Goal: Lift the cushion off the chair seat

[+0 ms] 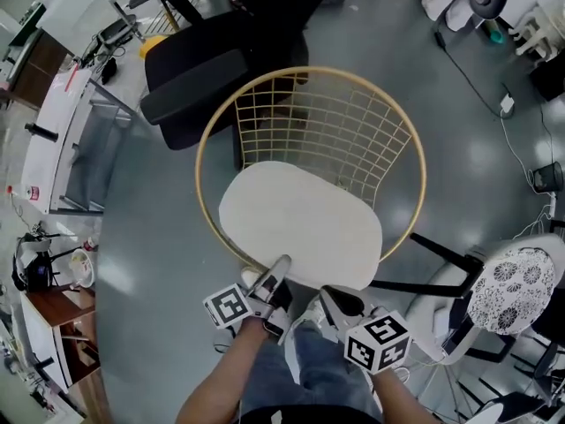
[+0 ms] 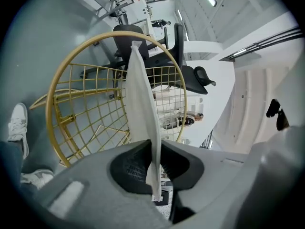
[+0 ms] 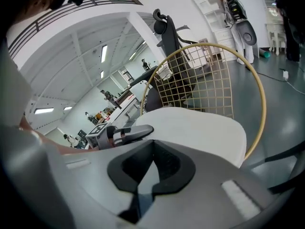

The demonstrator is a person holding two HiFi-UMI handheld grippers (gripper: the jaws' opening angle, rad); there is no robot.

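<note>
The white cushion (image 1: 300, 223) lies over the seat of the gold wire chair (image 1: 309, 71). My left gripper (image 1: 282, 263) is at its front edge and is shut on it. In the left gripper view the cushion (image 2: 140, 99) stands edge-on, pinched between the pads of the left gripper (image 2: 153, 144), with the chair's wire back (image 2: 62, 75) behind. My right gripper (image 1: 335, 297) sits just below the cushion's front edge, to the right of the left one. In the right gripper view its tips (image 3: 152, 144) meet with no fabric showing between the pads. The cushion (image 3: 190, 128) spreads beyond them.
A black office chair (image 1: 203, 78) stands behind the wire chair. A white chair with a patterned seat (image 1: 516, 281) is at the right. Desks (image 1: 62, 122) line the left side. Cables (image 1: 508, 104) run over the grey floor at the back right. My legs (image 1: 318, 369) are just below the grippers.
</note>
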